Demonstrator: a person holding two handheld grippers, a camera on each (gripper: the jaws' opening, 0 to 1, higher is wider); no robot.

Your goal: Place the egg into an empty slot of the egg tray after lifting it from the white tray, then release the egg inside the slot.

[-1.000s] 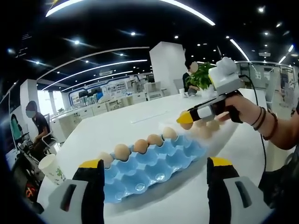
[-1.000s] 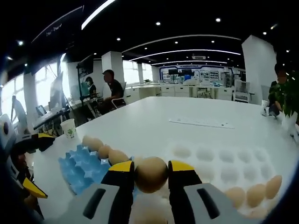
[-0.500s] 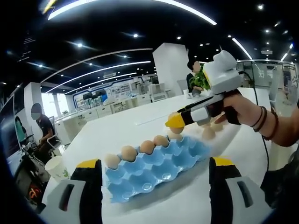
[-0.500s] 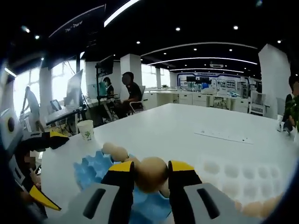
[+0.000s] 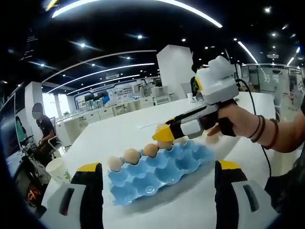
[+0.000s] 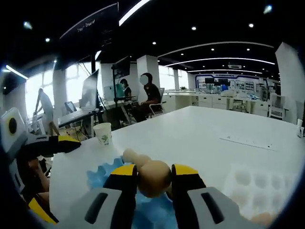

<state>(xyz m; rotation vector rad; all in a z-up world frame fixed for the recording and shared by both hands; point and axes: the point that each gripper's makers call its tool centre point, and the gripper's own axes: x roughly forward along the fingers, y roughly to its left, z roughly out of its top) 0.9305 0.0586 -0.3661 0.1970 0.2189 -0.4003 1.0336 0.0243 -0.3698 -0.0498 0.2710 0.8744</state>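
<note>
A brown egg is pinched between the yellow-tipped jaws of the right gripper, held in the air above the blue egg tray on a white table. In the left gripper view, the right gripper is seen over the far row of the blue egg tray, where eggs are lined along the back edge. The left gripper is held spread wide, nothing between its jaws. A paper cup stands near the tray. The white tray is seen at the right.
</note>
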